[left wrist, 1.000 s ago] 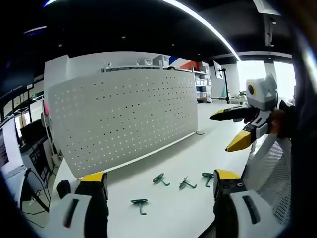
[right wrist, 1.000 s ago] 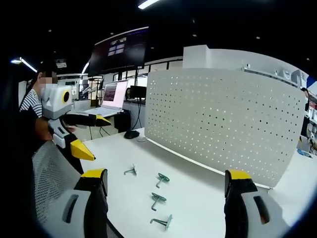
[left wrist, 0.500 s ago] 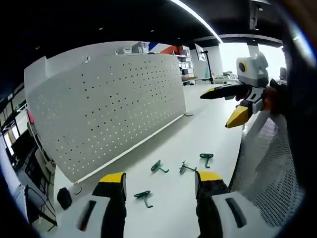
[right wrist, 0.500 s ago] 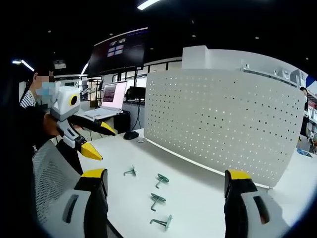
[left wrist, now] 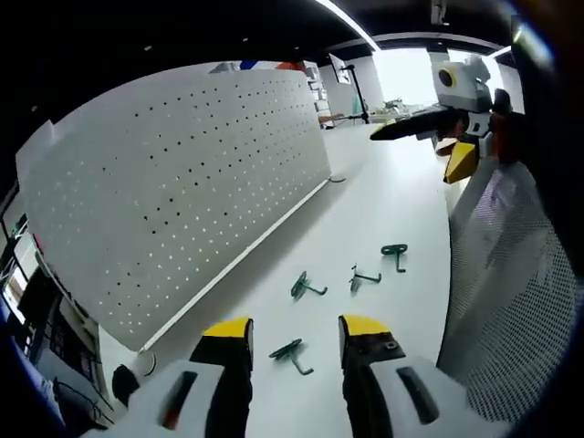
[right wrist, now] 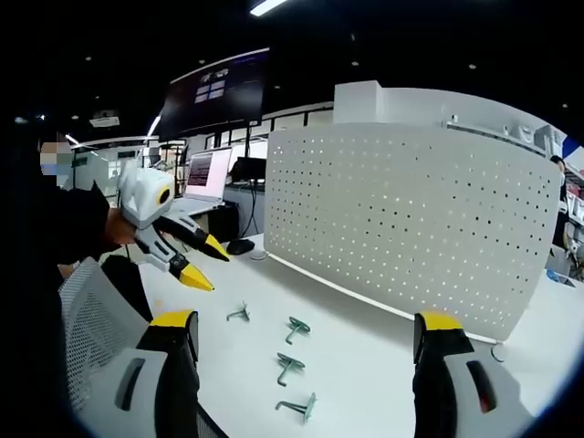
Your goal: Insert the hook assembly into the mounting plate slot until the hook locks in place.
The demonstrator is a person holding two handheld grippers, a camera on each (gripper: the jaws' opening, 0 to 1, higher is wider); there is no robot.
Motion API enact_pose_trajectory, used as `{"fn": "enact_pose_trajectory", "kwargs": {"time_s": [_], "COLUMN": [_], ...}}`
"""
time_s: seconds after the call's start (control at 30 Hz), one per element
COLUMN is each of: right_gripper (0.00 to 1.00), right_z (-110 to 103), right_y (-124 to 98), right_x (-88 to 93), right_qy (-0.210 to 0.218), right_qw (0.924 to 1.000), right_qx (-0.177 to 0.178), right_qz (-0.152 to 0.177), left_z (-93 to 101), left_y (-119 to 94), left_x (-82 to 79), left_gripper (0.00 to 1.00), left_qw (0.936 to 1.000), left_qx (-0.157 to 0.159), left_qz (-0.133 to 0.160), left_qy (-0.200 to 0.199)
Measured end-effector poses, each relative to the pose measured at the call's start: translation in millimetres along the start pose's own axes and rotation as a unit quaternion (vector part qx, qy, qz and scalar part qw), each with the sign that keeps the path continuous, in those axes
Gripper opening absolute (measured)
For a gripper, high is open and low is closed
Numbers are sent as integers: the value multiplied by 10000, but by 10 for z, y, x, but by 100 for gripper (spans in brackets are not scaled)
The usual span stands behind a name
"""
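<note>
A large white perforated mounting plate (left wrist: 182,182) stands upright on the white table (left wrist: 383,210); it is also the wide plate (right wrist: 411,219) in the right gripper view. Several green hooks lie loose in front of it: the nearest hook (left wrist: 290,351), a second hook (left wrist: 306,286), a third hook (left wrist: 363,276). My left gripper (left wrist: 297,330) hovers open over the nearest hook, holding nothing. In the right gripper view, the left gripper (right wrist: 212,266) hangs above the leftmost hook (right wrist: 240,315). My right gripper (right wrist: 304,321) is wide open and empty above a middle hook (right wrist: 289,367).
A white mesh chair back (left wrist: 511,301) stands at the table's near edge, seen as mesh (right wrist: 91,319) in the right gripper view. A laptop (right wrist: 205,178), a black mouse (right wrist: 240,246) and a hanging screen (right wrist: 219,91) are at the far left. A person stands behind the left gripper.
The left gripper has dipped down and forward toward the hooks, and its jaws have narrowed but stay apart. The right gripper has stayed where it was, wide open.
</note>
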State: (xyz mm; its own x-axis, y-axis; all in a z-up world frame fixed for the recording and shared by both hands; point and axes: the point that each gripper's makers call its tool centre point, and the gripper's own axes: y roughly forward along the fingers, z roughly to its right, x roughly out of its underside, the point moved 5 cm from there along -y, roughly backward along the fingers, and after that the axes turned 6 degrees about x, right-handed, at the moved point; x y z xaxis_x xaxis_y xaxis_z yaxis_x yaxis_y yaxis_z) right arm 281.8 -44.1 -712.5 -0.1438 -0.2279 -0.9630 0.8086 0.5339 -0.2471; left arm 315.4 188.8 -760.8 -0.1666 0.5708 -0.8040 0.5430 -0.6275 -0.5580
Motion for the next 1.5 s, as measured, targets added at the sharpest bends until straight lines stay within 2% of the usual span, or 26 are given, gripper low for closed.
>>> {"fn": "enact_pose_trajectory", "kwargs": {"time_s": [0.33, 0.57, 0.67, 1.17, 1.5], "right_gripper": [95, 95, 95, 95, 95], "right_z": [15, 43, 50, 67, 64], "right_y": [5, 9, 10, 30, 32], "right_x": [10, 7, 8, 17, 16], "right_qy": [-4, 33, 42, 85, 88], "right_qw": [10000, 9999, 9999, 9998, 9998], "right_qx": [50, 105, 118, 150, 151], "right_qz": [-35, -29, -34, -66, -58], "left_z": [-120, -143, -143, -198, -182], "left_y": [314, 517, 572, 693, 685], "left_x": [184, 297, 346, 518, 527], "left_gripper": [28, 19, 19, 12, 3], "left_qw": [9980, 9935, 9920, 9870, 9871], "left_qx": [331, 602, 656, 753, 701], "left_qz": [-514, -863, -971, -1277, -1319], "left_qy": [161, 427, 479, 622, 569]}}
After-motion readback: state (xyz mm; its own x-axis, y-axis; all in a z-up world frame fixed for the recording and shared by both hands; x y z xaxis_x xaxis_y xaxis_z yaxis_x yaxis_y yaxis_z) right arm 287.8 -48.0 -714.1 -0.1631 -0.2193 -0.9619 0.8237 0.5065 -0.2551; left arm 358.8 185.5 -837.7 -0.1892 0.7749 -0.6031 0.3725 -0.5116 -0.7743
